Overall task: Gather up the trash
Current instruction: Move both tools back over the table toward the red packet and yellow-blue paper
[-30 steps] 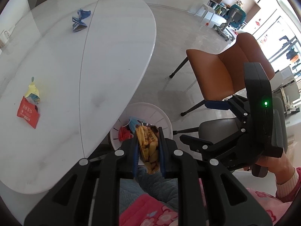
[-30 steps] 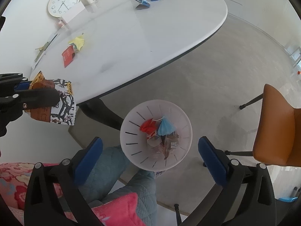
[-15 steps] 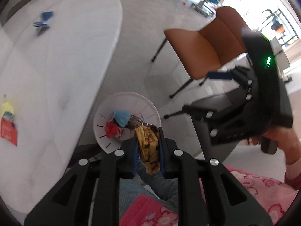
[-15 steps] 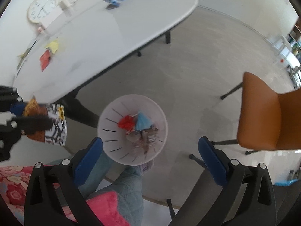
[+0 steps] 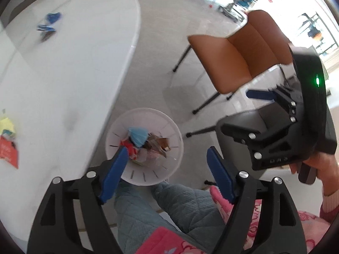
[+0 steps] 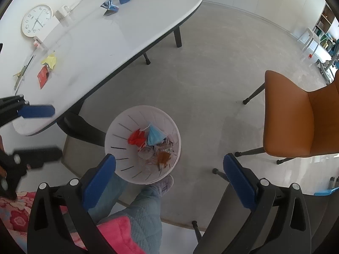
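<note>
A white trash bin [image 5: 175,135] [image 6: 118,127] stands on the floor by the white table [image 5: 63,74] [image 6: 106,42]; it holds several wrappers, among them an orange-brown snack wrapper [image 6: 164,157]. My left gripper [image 5: 167,173] is open and empty above the bin; it also shows at the left of the right wrist view [image 6: 38,131]. My right gripper [image 6: 169,177] is open and empty over the bin. On the table lie a red packet [image 5: 8,152] [image 6: 43,76], yellow paper [image 5: 6,124] [image 6: 49,61] and blue wrappers [image 5: 47,26] [image 6: 114,3].
An orange chair [image 5: 239,50] [image 6: 300,118] stands to the right of the bin. A clock [image 6: 36,20] and a white mug [image 6: 62,12] stand at the table's far side. The person's legs in blue quilted trousers [image 5: 169,207] are below the grippers.
My left gripper opened and let go of the snack wrapper, which now lies in the bin. The right gripper stayed open.
</note>
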Tool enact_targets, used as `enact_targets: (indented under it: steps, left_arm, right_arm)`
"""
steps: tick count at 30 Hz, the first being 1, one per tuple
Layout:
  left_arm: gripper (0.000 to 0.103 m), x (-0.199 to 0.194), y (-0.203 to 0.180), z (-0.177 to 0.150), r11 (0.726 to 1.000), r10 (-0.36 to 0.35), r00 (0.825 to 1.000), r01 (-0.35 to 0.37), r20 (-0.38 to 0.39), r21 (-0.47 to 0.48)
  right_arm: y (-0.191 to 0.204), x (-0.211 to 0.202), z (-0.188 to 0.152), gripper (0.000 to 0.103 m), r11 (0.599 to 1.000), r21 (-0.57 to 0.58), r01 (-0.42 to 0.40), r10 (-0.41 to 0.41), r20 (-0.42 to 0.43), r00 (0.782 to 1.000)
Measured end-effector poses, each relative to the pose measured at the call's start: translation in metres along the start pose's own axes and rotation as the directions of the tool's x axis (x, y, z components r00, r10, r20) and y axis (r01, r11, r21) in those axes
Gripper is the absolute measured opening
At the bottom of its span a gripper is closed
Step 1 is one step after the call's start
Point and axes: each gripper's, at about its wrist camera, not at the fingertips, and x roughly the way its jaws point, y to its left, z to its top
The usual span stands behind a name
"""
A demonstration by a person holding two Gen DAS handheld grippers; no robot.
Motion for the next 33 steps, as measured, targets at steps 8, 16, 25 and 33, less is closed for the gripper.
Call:
enact_targets:
  steps: [8, 16, 25, 33]
  left_arm:
    - [0.086, -0.065, 0.083, -0.018, 0.956, 0.204, 0.972, -0.171, 0.121, -0.237]
    - [0.087, -0.087, 0.197, -0.059, 0.814, 0.352, 0.929, -0.244, 0.112, -0.527]
    - [0.087, -0.082, 0.264, -0.083, 0.747, 0.333, 0.939, -0.212, 0.079, -0.630]
    - [0.087, -0.073, 0.295, -0.090, 0.757, 0.286, 0.956, -0.186, 0.061, -0.627]
  right_arm:
    - [0.036, -0.021, 0.031, 0.101, 0.995, -0.085, -0.050, 0.055, 0.060, 0.997]
    - [0.119, -0.017, 0.094, 0.101, 0.960, -0.265, -0.090, 0.115, 0.080, 0.990]
    - [0.221, 0.035, 0.173, 0.101, 0.928, -0.321, -0.190, 0.212, 0.036, 0.977]
    - [0.309, 0.090, 0.211, 0.101, 0.893, -0.371, -0.254, 0.264, -0.025, 0.964]
